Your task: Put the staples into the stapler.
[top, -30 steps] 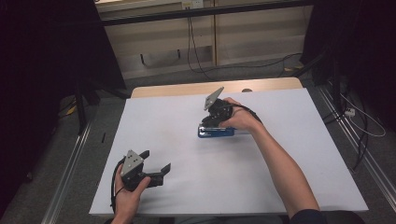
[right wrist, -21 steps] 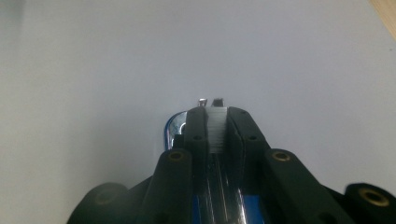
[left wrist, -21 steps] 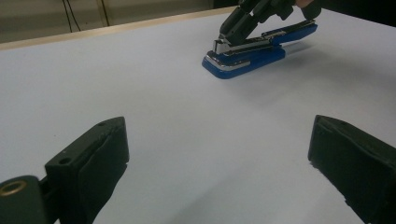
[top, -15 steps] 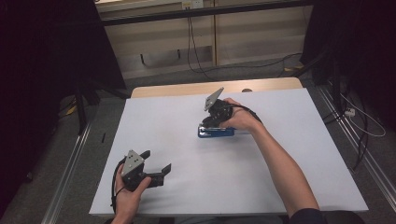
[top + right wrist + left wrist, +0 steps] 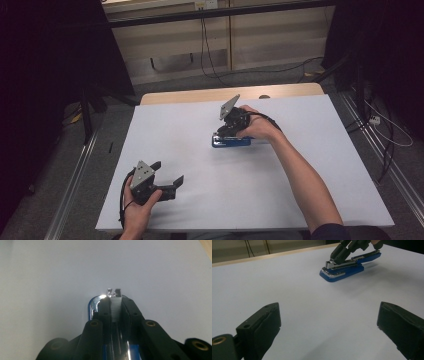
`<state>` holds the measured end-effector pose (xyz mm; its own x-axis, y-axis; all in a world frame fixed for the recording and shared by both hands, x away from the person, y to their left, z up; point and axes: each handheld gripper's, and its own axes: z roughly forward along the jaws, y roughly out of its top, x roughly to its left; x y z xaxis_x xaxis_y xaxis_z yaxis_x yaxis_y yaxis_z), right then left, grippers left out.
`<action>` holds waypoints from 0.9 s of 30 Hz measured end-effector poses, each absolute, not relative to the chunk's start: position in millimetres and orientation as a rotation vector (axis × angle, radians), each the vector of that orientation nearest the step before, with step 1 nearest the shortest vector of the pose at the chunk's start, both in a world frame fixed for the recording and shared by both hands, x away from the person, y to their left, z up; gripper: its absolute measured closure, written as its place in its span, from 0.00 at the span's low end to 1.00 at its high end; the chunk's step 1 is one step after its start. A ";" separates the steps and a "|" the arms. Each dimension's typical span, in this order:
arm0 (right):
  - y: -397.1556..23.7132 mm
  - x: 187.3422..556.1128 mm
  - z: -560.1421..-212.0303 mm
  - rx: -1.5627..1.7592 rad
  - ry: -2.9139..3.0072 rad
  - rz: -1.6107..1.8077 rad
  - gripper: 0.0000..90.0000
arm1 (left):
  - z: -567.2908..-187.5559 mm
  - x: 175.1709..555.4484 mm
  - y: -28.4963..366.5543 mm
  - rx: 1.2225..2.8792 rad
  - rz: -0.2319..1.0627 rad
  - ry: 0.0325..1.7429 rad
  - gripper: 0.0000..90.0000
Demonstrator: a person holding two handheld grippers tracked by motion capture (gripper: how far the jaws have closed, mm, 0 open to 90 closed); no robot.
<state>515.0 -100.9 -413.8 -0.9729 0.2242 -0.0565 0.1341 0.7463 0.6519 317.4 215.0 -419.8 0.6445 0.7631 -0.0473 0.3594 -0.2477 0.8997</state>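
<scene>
A blue stapler (image 5: 235, 142) with a chrome top lies flat near the middle of the white table (image 5: 300, 165). From above, my right gripper (image 5: 223, 133) points down at the stapler's left end. In the right gripper view its jaws are shut on the narrow metal arm of the stapler (image 5: 115, 311), my right gripper (image 5: 115, 303) reaching almost to its tip. The left gripper view shows the stapler (image 5: 347, 268) farther off, with those black jaws on its front end. My left gripper (image 5: 167, 173) rests near the table's front left, open, with nothing between its fingers (image 5: 265, 318).
A strip of bare wood (image 5: 200, 95) shows along the table's far edge. Cables (image 5: 385, 135) trail over the floor to the right and behind. Metal rails (image 5: 75, 175) run along the left side. White surface lies between the two grippers.
</scene>
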 end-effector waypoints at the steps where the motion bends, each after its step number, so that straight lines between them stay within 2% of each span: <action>1: -100.9 515.1 -413.9 0.295 2.810 1.041 0.88 | -419.9 317.5 215.1 1.851 0.500 0.894 0.06; 27: -97.9 517.4 -413.6 0.257 2.816 1.044 0.88 | -419.7 317.7 216.1 1.852 0.504 0.893 0.06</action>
